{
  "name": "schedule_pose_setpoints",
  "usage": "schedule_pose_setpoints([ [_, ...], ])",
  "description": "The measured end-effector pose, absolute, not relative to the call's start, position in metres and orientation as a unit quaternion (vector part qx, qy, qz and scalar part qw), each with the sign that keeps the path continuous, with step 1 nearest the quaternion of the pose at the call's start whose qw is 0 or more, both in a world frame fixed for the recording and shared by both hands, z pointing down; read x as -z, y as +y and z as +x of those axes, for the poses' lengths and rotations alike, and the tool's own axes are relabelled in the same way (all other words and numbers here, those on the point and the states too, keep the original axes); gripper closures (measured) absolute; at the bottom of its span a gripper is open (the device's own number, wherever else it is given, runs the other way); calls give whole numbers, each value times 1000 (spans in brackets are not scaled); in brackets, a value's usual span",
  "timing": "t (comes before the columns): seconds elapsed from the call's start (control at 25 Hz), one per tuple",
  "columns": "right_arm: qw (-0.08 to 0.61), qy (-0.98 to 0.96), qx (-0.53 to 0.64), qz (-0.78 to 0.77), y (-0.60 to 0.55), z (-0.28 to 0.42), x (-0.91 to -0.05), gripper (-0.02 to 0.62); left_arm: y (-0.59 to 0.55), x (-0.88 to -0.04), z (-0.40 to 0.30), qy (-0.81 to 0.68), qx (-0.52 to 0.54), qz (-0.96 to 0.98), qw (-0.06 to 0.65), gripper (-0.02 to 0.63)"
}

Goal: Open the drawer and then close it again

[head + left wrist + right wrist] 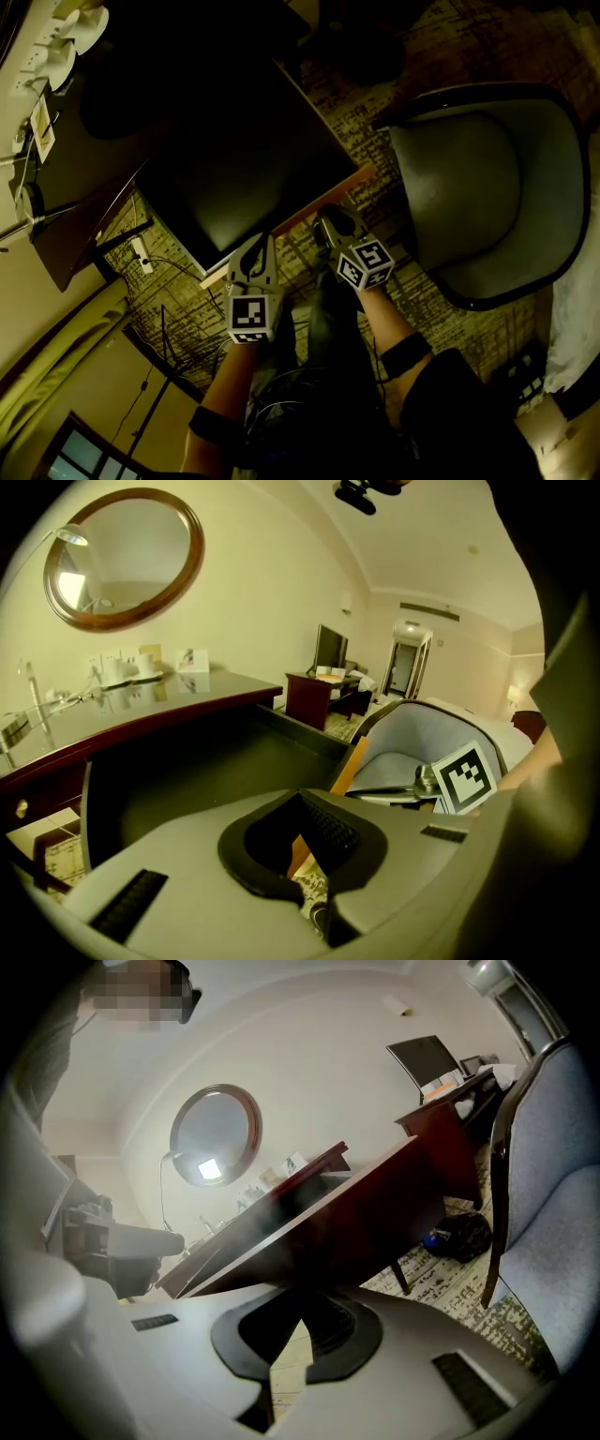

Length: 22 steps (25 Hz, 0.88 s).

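Jaws together on nothing, left gripper (pixel 253 248) and right gripper (pixel 330 221) side by side at the open drawer's (pixel 354 179) near edge.

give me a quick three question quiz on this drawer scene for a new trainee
1. True or false: the drawer stands pulled open.
2. In the head view, what stands right of the drawer? A: a grey chair. B: a ladder. C: a bicycle.
3. Fill in: the jaws of both the left claw and the right claw, near the drawer's front edge, are ____.

Key: 1 true; 2 A; 3 shut.
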State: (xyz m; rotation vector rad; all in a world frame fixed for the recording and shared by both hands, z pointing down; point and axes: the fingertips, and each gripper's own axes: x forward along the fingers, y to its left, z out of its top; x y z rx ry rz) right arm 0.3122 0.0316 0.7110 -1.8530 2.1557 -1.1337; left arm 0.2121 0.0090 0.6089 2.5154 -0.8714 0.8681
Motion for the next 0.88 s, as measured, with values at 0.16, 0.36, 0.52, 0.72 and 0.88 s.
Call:
schedule_pose_setpoints([
  [0.16, 49, 702, 366, -609, 10, 311, -709, 595, -1, -615, 203, -307, -304, 889, 152, 604],
  [0.36, 51, 709, 359, -605, -30, 306, -708, 595, -15, -615, 196, -319, -297, 889, 142, 604],
  [0.52, 48, 719, 349, -599, -72, 304, -706, 595, -34, -611, 191, -350, -290, 876, 159, 604],
  [0.72, 45, 728, 339, -594, -126, 303, -704, 595, -57, -614, 177, -364, -287, 875, 141, 604],
  [0.88, 50, 728, 332, -598, -167, 300, -705, 595, -85, -615, 166, -381, -282, 871, 130, 604],
])
